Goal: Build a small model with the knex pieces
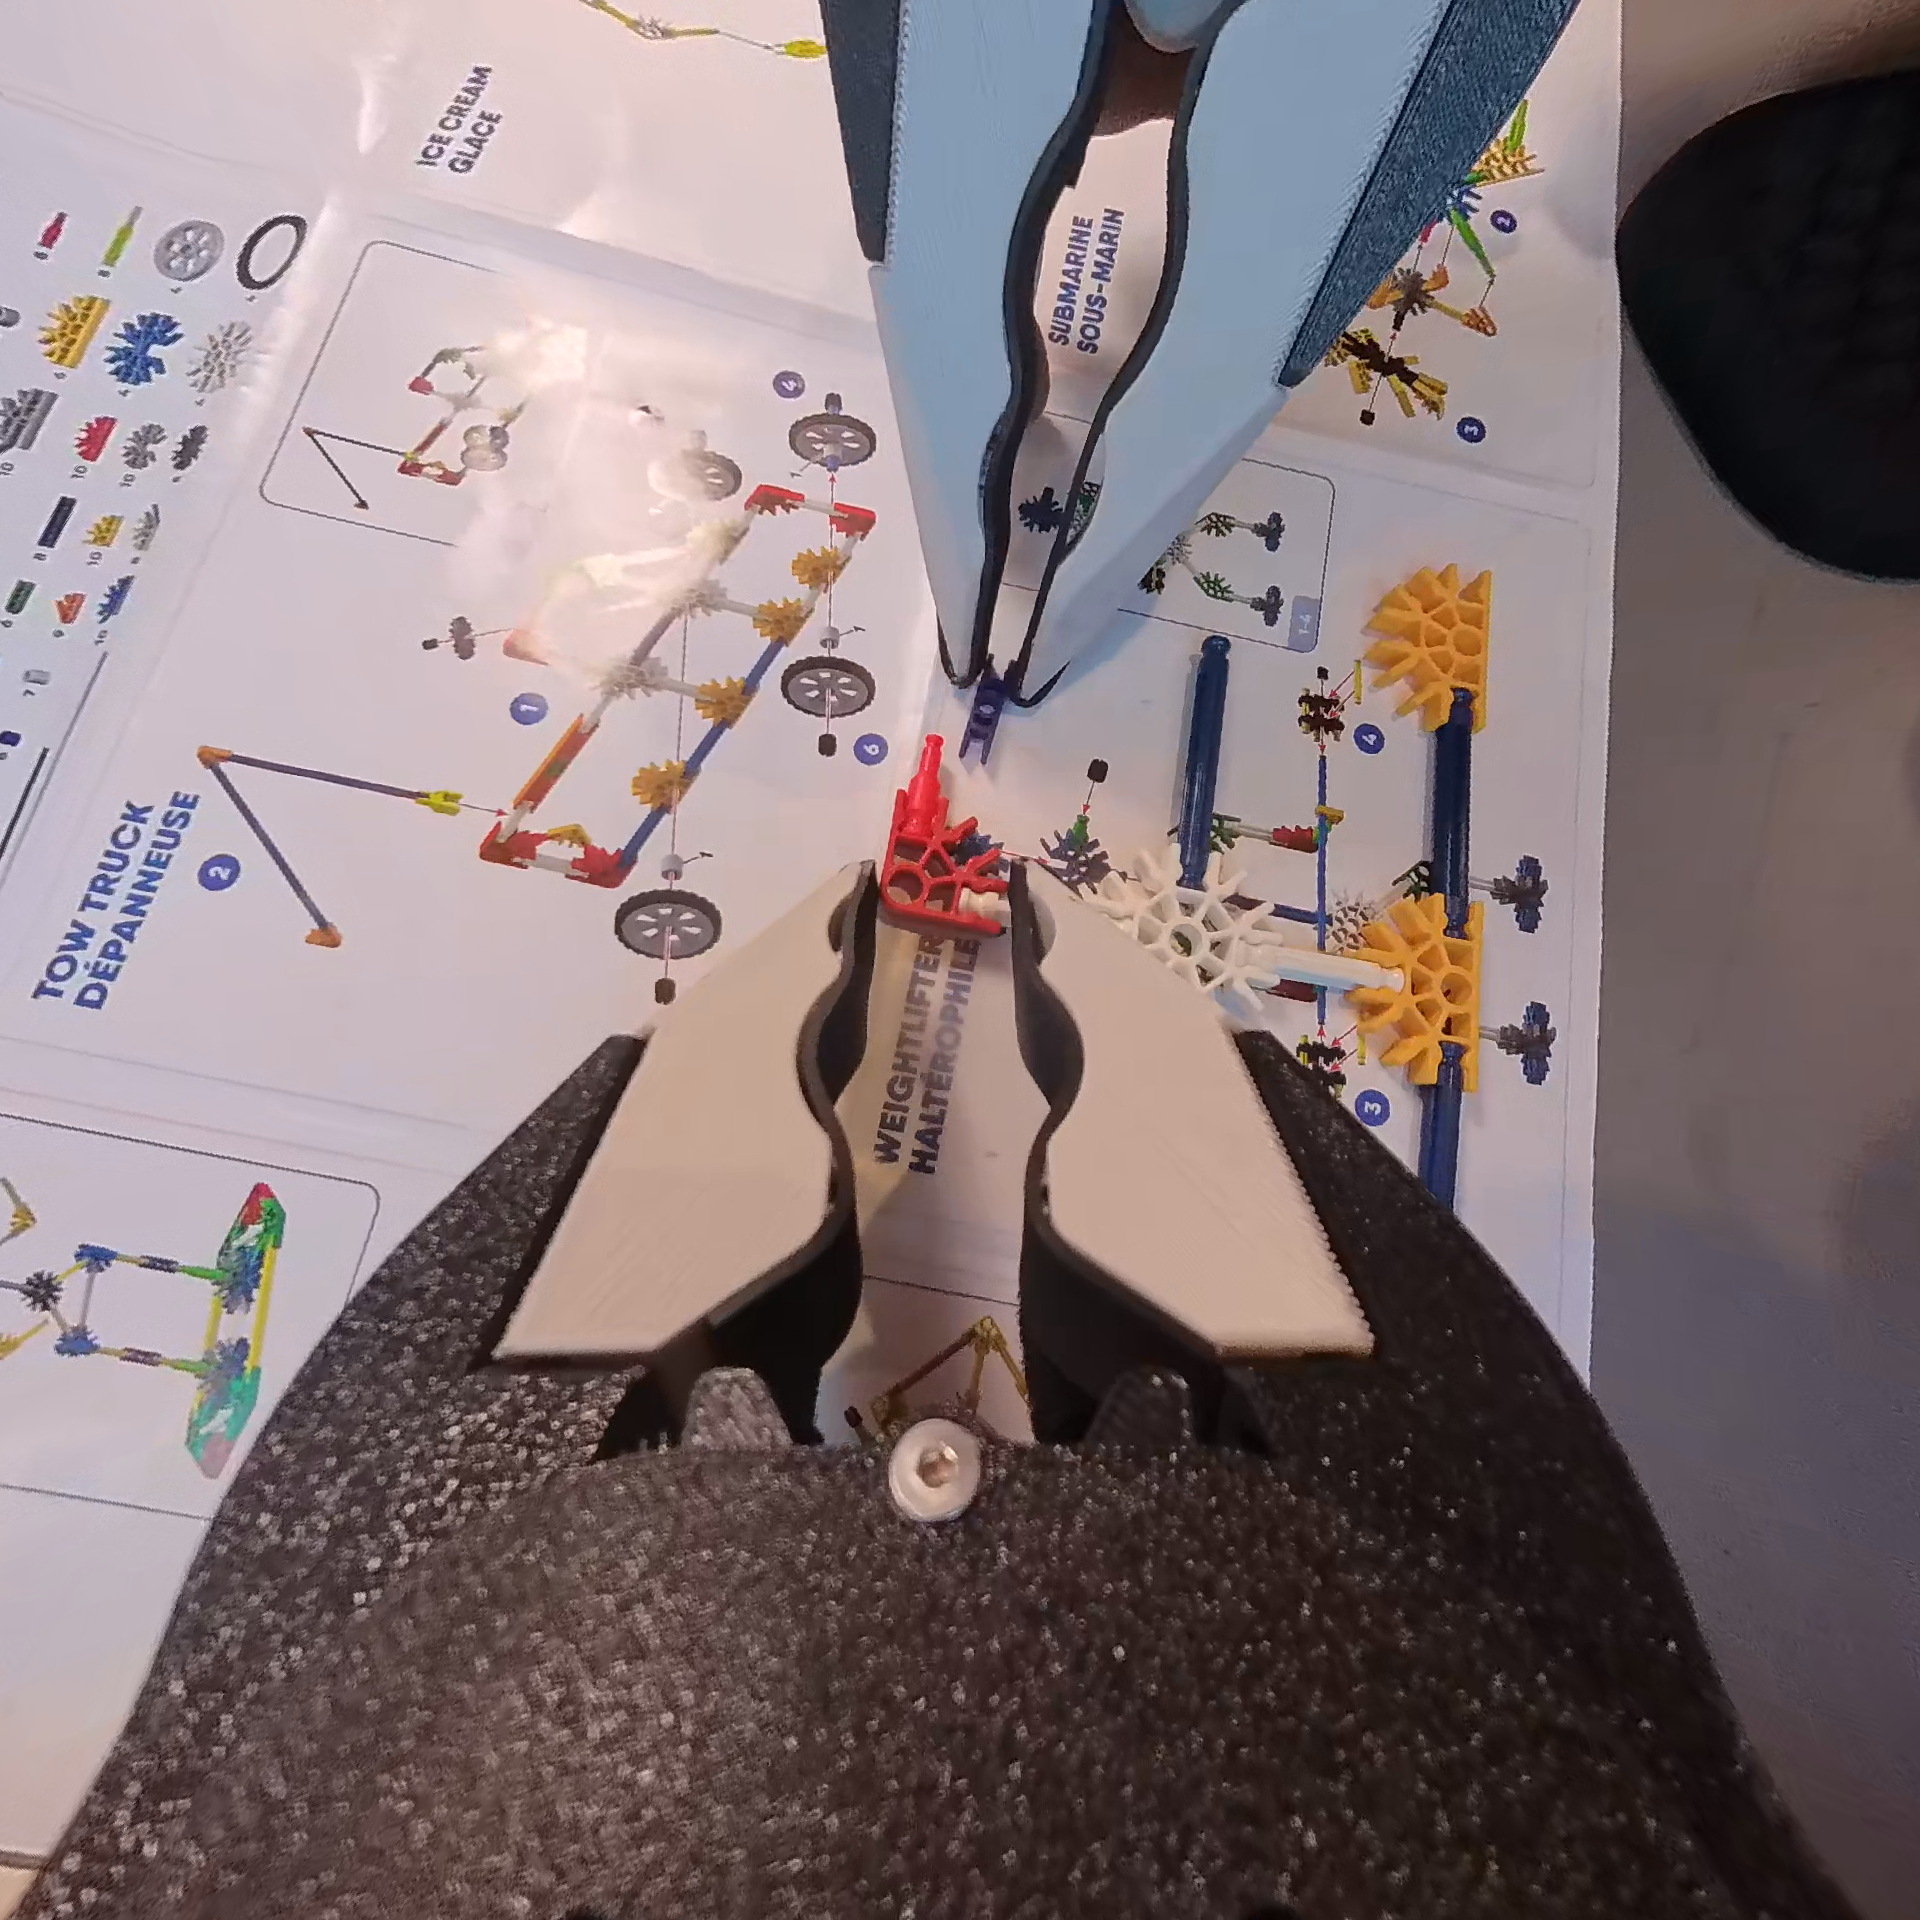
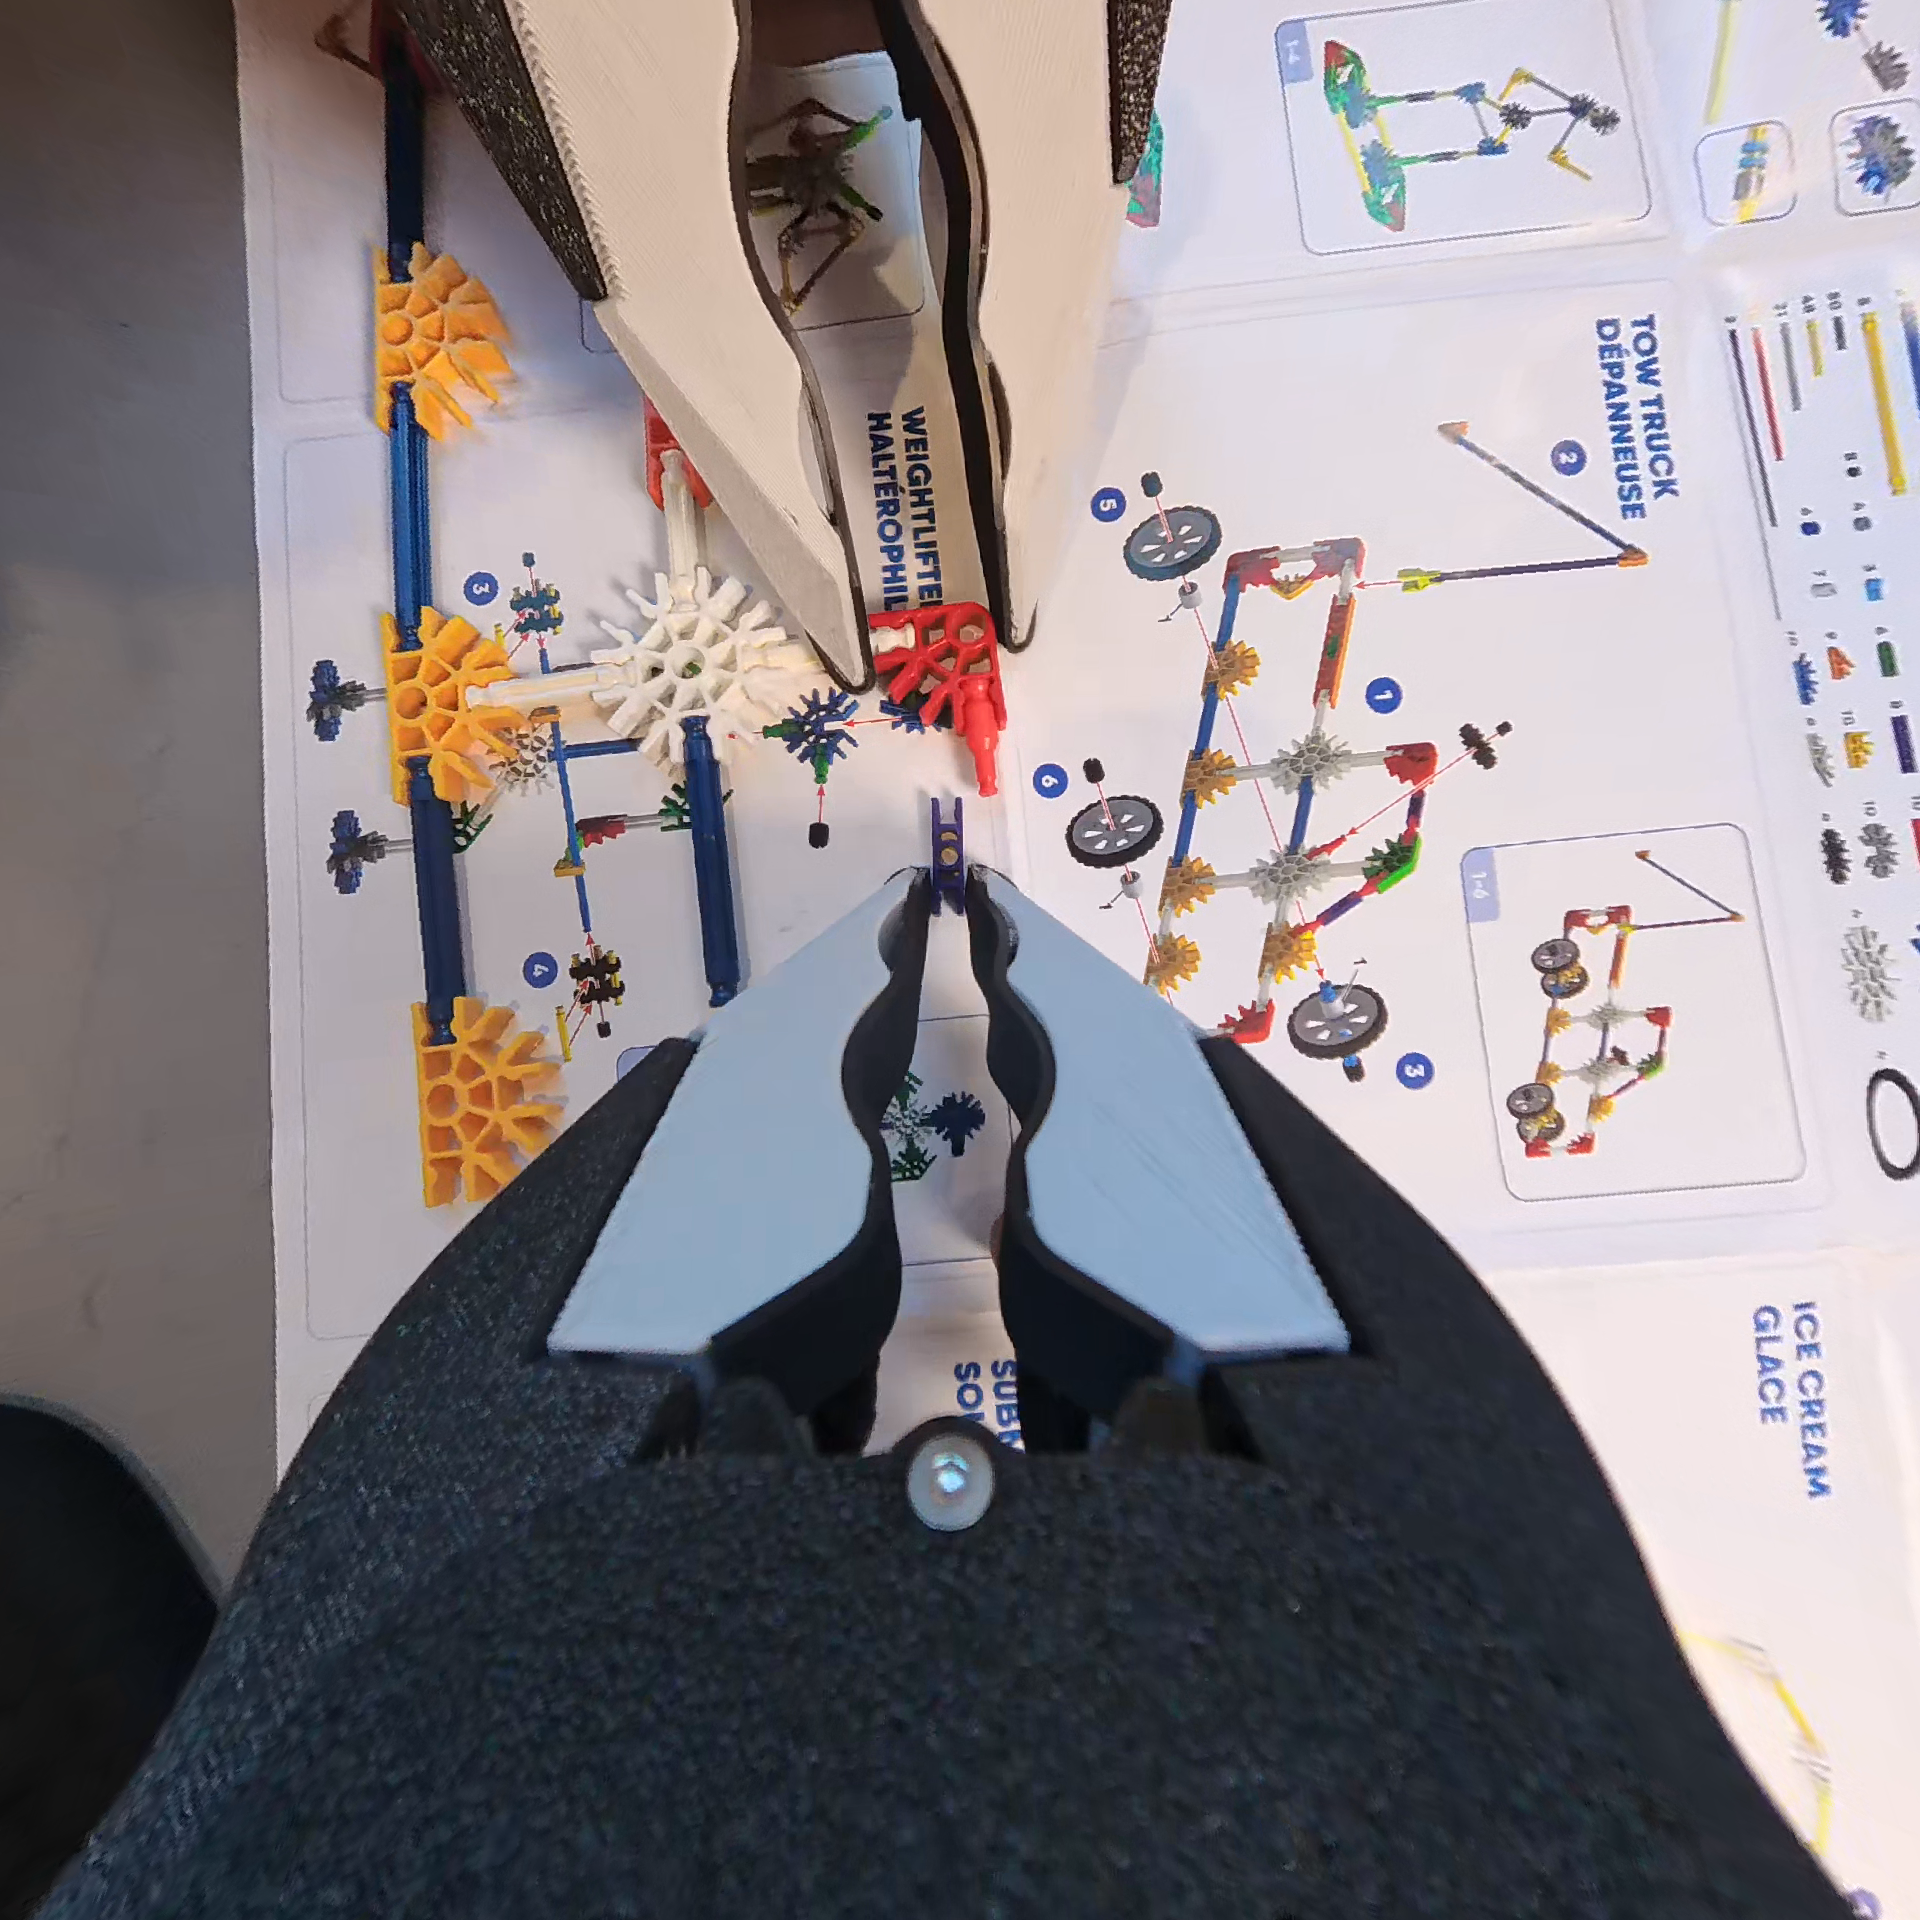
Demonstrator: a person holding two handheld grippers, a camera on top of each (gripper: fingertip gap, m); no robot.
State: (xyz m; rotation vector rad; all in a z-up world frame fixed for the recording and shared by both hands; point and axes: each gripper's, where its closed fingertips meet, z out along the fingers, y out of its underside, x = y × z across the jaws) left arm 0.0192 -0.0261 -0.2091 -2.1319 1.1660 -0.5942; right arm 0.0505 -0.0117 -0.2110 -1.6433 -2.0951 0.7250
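Surface: glossy white printed instruction sheet (image 1: 644, 1049), flat on a dull grey tabletop (image 1: 1756, 935); glare washes part of the sheet.

Landmark: red right-angle plastic connector (image 1: 932, 871), webbed with round holes, lying on the sheet with a short red plastic rod (image 1: 925, 774) plugged in one socket and a white stub in the other.

Left gripper (image 1: 940, 883), pale grey ribbed fingers with black wavy pads on a speckled black body: fingers closed against both sides of the red connector.

Right gripper (image 2: 945, 878), light blue fingers of like shape: tips clamped on a small purple slotted plastic clip (image 2: 947, 847), just beyond the red rod's free end, apart from it.

Beside the connector: white snowflake-shaped plastic connector (image 1: 1184, 925), joined by a white rod to one of three yellow fan-shaped plastic connectors (image 1: 1418, 992) on a long blue plastic rod (image 1: 1449, 800).
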